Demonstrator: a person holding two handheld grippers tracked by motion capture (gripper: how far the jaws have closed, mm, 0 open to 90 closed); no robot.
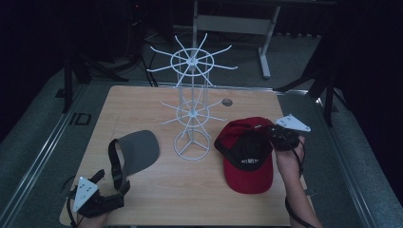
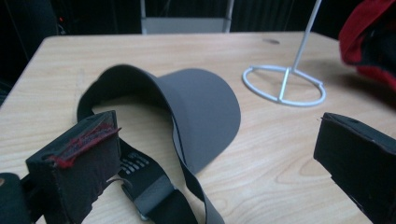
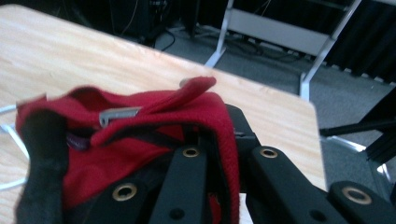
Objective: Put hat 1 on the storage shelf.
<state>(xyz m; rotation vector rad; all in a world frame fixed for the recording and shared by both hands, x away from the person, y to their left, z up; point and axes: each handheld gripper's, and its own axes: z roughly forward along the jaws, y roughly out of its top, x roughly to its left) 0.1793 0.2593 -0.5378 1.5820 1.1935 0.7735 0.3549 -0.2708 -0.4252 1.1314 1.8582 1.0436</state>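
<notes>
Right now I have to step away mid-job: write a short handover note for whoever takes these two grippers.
Right gripper: shut on the red cap, gripping its back edge near the strap; the cap still lies on the table, right of the white wire rack.
Left gripper: open, jaws apart just short of the grey visor, which lies flat, left of the rack.
Done: cap gripped. Nothing hangs on the rack.
Left, probably: hang the cap, then the visor, on the rack's arms.

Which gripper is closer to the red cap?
The right gripper: its jaws are clamped on the red cap at its back edge. The left gripper sits across the table, open by the grey visor.
</notes>
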